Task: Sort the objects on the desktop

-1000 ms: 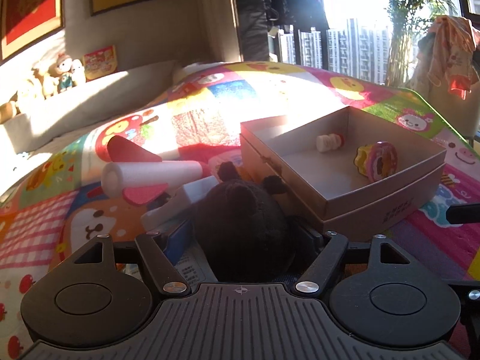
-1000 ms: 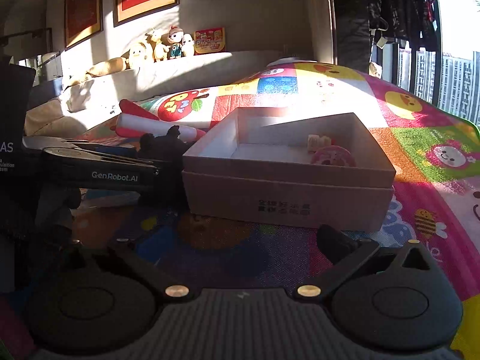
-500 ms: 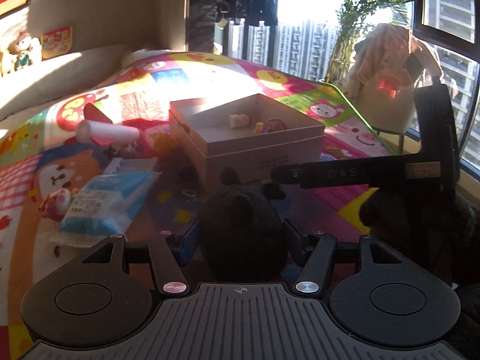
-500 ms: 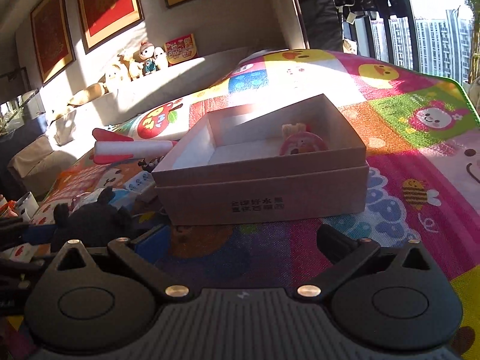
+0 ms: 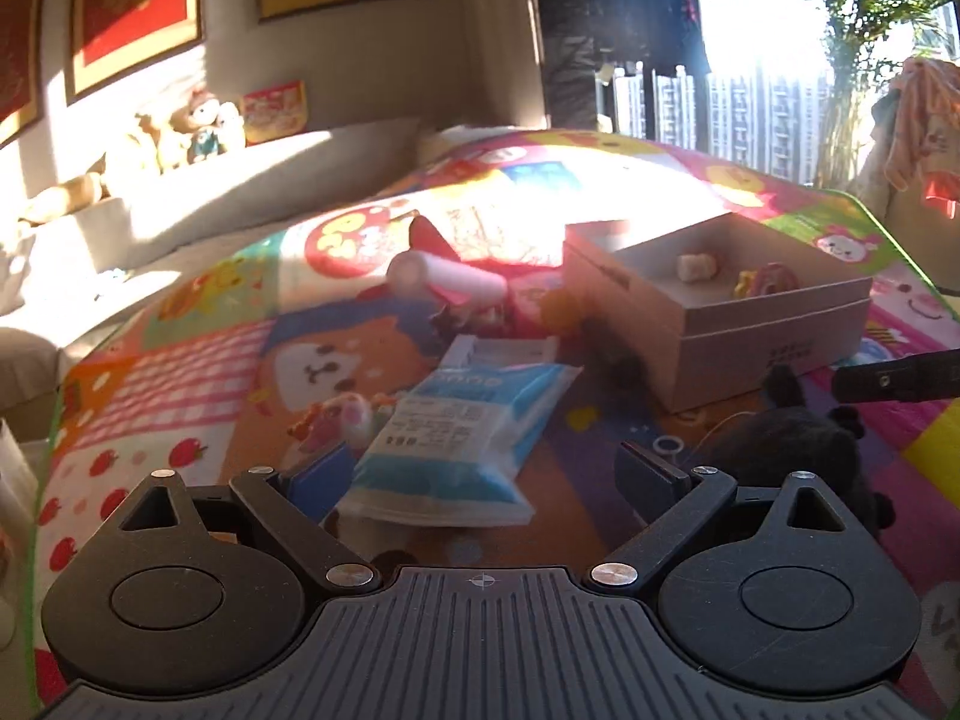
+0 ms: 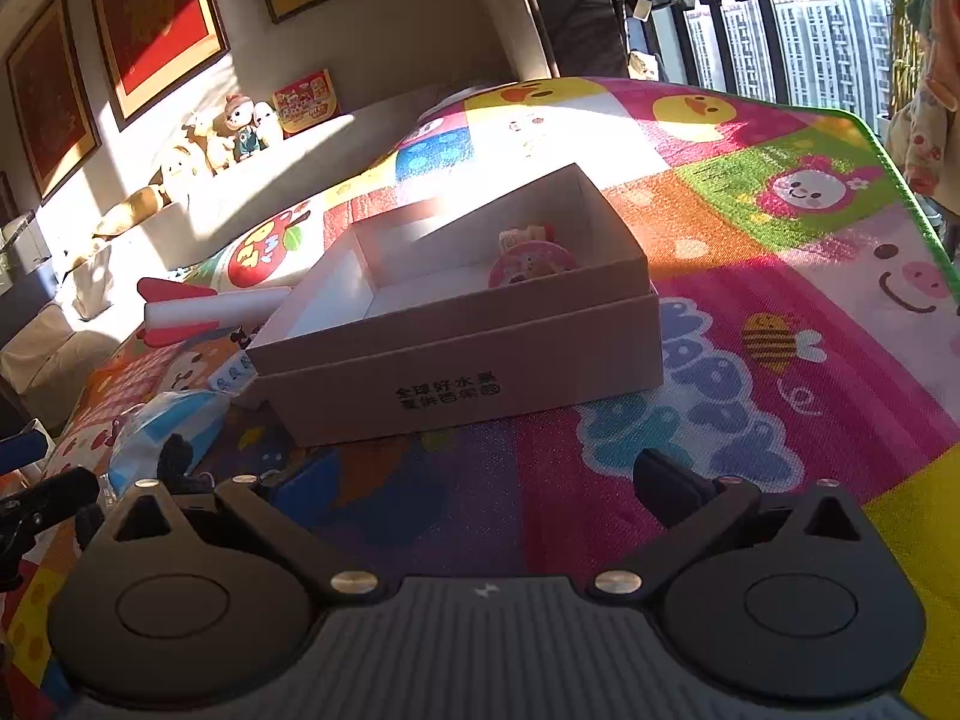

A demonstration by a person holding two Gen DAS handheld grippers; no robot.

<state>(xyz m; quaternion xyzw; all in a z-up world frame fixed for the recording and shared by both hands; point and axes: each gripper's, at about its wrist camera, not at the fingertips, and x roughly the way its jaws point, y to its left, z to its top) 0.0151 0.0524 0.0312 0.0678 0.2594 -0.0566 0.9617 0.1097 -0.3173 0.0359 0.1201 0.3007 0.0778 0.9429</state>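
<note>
Your left gripper has its jaws spread wide with nothing between them, hovering over the blue tissue pack on the colourful play mat. The black plush toy lies on the mat just right of your left gripper, near the cardboard box. Your right gripper is also spread apart and empty, facing the box, which holds a pink round toy and a small white figure

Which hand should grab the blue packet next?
Left, probably. The left gripper is open with the blue packet lying right between its fingers. The right gripper faces the box, with the packet off to its side.
</note>
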